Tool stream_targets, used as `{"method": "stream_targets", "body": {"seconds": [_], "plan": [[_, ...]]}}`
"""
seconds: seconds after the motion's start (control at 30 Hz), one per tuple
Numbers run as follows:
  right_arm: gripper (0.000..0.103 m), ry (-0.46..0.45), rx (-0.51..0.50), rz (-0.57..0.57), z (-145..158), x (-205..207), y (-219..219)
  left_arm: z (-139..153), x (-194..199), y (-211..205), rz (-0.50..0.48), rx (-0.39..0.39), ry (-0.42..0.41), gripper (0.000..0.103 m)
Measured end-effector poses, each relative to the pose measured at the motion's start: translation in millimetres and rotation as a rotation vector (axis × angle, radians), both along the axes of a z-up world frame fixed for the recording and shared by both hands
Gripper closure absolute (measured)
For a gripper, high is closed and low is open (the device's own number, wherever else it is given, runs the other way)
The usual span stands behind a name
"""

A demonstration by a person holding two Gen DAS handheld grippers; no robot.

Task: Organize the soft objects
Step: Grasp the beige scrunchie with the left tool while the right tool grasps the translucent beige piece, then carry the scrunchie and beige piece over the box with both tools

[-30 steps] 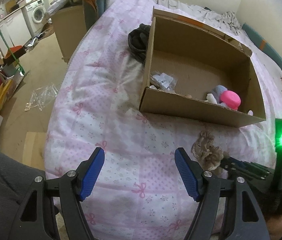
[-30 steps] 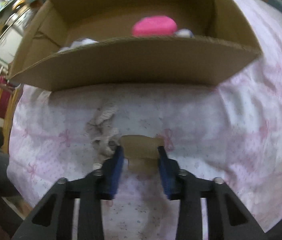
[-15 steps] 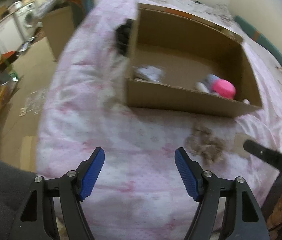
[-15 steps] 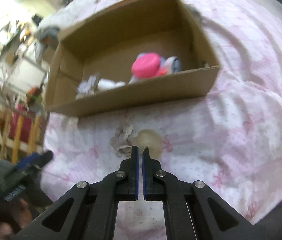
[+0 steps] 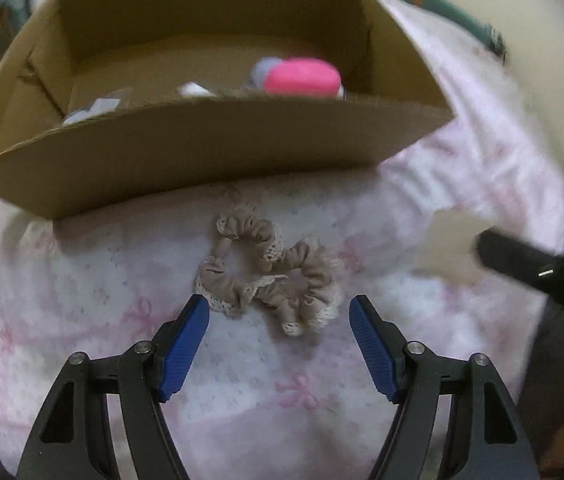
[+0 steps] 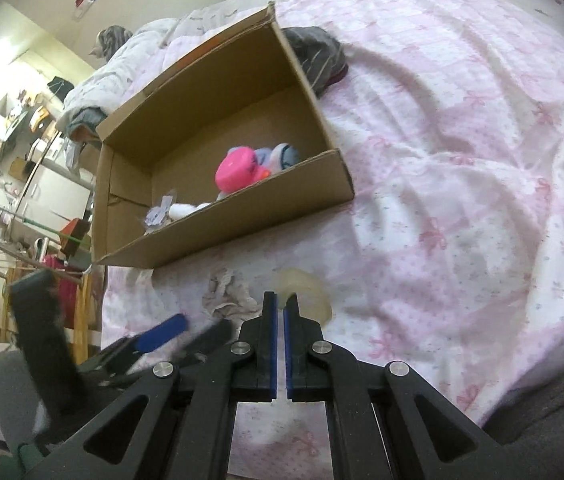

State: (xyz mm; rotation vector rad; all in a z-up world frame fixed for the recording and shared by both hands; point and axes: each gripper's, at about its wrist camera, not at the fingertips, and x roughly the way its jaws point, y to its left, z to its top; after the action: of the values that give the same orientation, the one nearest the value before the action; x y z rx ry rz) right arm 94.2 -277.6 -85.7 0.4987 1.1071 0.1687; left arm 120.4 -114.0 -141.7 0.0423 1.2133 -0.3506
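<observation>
Left hand-held gripper (image 5: 277,320): jaws wide, straddling beige scrunchies (image 5: 269,270) on bed (image 5: 81,280), not gripping. Right hand-held gripper (image 6: 280,312): closed, empty, near translucent pad (image 6: 306,292). Cardboard box (image 6: 241,224) already holds pink toy (image 6: 237,168). Scrunchies and pad not yet boxed.

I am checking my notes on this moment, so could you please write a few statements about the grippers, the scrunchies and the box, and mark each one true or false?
1. The left gripper is open. True.
2. The beige scrunchies lie inside the box. False: they lie on the bedspread in front of it.
3. The right gripper is shut on a scrunchie. False: its jaws are shut, with nothing seen between the pads.
4. A pink object lies in the box. True.
5. The box is closed. False: its top is open.
</observation>
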Motion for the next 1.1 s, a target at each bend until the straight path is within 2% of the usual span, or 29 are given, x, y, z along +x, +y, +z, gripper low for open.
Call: {"method": "stream_targets", "body": {"seconds": [0.1, 0.23, 0.37, 0.4, 0.43, 0.47, 0.5, 0.53, 0.63, 0.77, 1.03, 1.1], "plan": [[0.098, 0.005, 0.002, -0.009, -2, -1, -3, -11, 8, 0, 0.02, 0.002, 0.018, 0.033], [0.098, 0.005, -0.005, -0.003, -2, 0, -1, -10, 17, 8, 0.049, -0.018, -0.015, 0.033], [0.098, 0.005, -0.016, 0.006, -3, 1, 3, -11, 24, 20, 0.088, -0.08, 0.012, 0.033], [0.098, 0.005, -0.017, 0.007, -3, 1, 3, -12, 26, 22, 0.09, -0.084, 0.018, 0.038], [0.098, 0.004, -0.017, 0.006, -3, 1, 3, -13, 26, 24, 0.097, -0.075, 0.016, 0.051], [0.098, 0.006, -0.016, 0.005, -3, 1, 3, -14, 28, 28, 0.097, -0.067, 0.018, 0.057], [0.098, 0.007, -0.015, 0.004, -3, 1, 3, -15, 29, 35, 0.103, -0.069, 0.025, 0.073], [0.098, 0.008, -0.015, 0.005, -3, 1, 3, -16, 31, 41, 0.117, -0.092, 0.042, 0.084], [0.098, 0.006, -0.021, 0.01, -3, 1, 5, -17, 35, 57, 0.158, -0.142, 0.082, 0.09], [0.098, 0.004, -0.022, 0.018, -4, 2, 9, -9, 25, 80, 0.187, -0.079, 0.054, 0.091], [0.098, 0.003, 0.012, 0.038, -8, 10, 21, 2, 1, 121, 0.323, 0.056, 0.04, 0.091], [0.098, -0.001, 0.019, 0.054, -7, 11, 24, 3, -5, 124, 0.313, 0.144, 0.02, 0.091]]}}
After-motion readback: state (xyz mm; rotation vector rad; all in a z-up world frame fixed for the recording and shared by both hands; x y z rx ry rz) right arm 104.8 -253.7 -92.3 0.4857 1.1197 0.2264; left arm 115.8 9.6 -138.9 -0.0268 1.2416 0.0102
